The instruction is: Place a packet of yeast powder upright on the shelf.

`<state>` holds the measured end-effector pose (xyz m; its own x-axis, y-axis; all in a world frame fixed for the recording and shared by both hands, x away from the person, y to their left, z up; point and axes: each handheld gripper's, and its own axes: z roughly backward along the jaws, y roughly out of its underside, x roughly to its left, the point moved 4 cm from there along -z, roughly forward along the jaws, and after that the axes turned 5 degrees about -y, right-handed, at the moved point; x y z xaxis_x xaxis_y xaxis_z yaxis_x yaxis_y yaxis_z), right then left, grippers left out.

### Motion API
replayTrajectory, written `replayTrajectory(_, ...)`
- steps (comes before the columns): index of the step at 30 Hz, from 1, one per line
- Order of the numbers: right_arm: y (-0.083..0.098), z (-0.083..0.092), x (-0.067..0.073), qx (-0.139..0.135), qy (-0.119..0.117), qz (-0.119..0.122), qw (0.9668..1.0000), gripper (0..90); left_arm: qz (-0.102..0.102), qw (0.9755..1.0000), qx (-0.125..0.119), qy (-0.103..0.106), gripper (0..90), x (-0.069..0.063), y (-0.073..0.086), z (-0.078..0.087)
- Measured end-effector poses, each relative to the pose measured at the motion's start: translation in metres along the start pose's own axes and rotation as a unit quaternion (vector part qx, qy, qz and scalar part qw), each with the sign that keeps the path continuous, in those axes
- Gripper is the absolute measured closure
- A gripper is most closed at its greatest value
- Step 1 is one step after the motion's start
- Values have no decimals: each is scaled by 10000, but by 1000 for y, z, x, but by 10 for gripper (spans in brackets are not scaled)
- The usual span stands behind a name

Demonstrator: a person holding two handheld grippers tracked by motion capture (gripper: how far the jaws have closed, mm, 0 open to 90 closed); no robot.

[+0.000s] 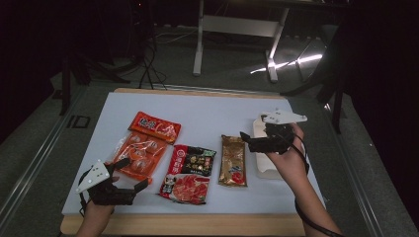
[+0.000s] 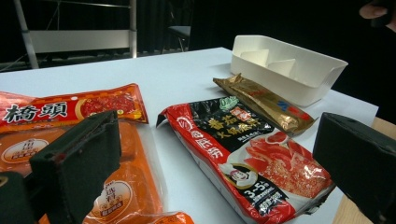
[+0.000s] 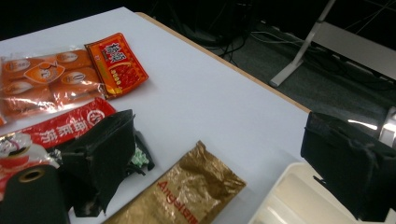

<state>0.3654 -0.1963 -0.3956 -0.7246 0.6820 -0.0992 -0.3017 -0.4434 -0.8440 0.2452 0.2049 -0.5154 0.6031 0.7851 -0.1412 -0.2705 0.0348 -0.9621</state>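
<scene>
Honestly, both grippers, left (image 1: 129, 174) and right (image 1: 251, 141), are held spread and empty. The gold packet (image 1: 233, 161) could easily get shoved off-line if it's clipped by a jaw, since it lies just beside the white tray (image 1: 267, 170).

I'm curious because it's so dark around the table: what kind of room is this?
Probably a recording lab or studio: a lit white table holding food packets, a person's handheld grippers, left gripper included, and cables on the dark floor.

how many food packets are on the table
4, all flat on the table: small red packet far left, orange multipack in front of it, red-and-black packet mid-table, gold packet beside the white tray.
</scene>
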Motion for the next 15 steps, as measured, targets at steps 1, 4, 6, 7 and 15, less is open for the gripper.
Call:
replayTrajectory(1, -1, -3, -1, 14, -44, -33, 10000, 119, 0, 10000, 0, 0, 17, 0, 0, 0)
replayTrajectory(4, -6, -11, -3, -25, -100, -87, 9999, 119, 11, 10000, 4, 8, 17, 0, 0, 0)
replayTrajectory(6, -9, -17, -4, -40, -95, -114, 9999, 120, 2, 10000, 10, 5, 17, 0, 0, -1)
replayTrajectory(7, -10, -19, -5, -40, -115, -148, 9998, 120, 5, 10000, 30, 21, 17, 0, 1, -1)
replayTrajectory(15, -13, -48, -12, 189, -89, -221, 9995, 140, -13, 10000, 53, 32, 17, 0, 1, -1)
